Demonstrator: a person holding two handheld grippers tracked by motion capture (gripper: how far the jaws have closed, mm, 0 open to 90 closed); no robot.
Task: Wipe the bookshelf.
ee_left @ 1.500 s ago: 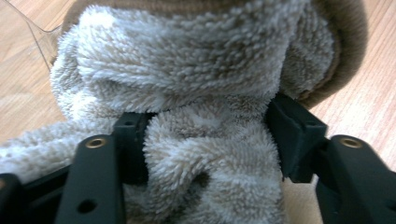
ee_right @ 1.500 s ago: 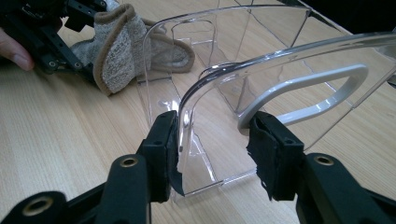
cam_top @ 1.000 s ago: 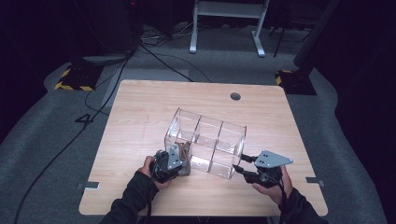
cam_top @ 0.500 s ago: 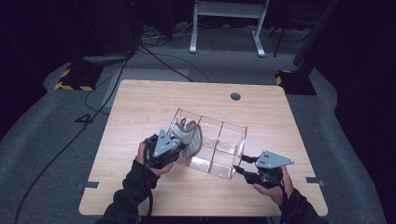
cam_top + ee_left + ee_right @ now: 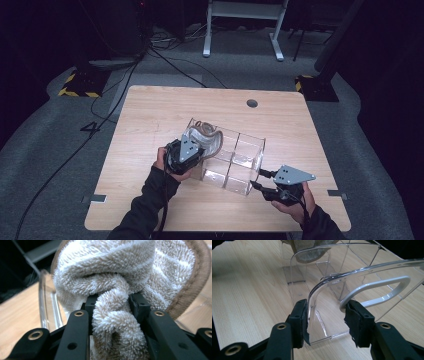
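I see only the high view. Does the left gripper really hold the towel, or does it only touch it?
Observer: It holds it. In the left gripper view, the left gripper pinches a fold of the towel between its jaws.
Operator: And what does the right gripper do at the box?
Observer: In the right gripper view, the right gripper has one pad on the clear wall of the box and the other on a white handle.
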